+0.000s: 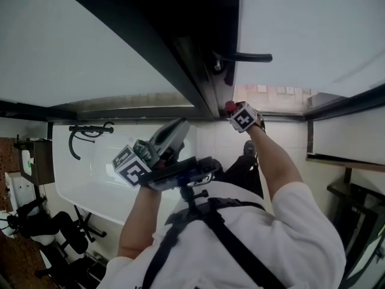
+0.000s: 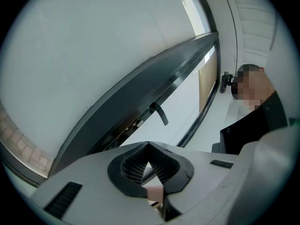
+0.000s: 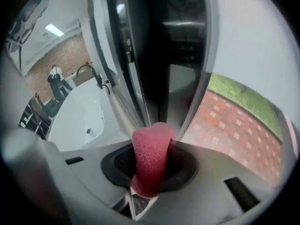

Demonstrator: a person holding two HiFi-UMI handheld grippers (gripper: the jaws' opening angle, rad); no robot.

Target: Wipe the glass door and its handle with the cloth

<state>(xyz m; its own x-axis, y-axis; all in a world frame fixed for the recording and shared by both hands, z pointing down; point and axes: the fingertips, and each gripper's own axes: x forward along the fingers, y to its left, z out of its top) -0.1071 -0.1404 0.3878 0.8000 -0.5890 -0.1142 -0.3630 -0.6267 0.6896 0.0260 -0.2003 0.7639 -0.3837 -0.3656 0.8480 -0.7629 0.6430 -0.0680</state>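
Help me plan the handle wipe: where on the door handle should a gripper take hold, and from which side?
Grip the door handle midway along its lever bar, clear of the pivot at the dark frame. The bar is thin and free at its far end, so approaching from that free end, jaws straddling it crosswise, looks best.

Red brick paving point(image 3: 234, 125), grass strip point(image 3: 241, 95), ceiling light point(image 3: 54, 29), black chairs point(image 1: 57, 236)

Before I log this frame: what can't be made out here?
- Right gripper view: whether the cloth touches the door frame; its own tip covers that spot.
- Head view: most of the cloth, hidden behind the right gripper.
- Head view: the jaws of the left gripper, hidden by its own body.
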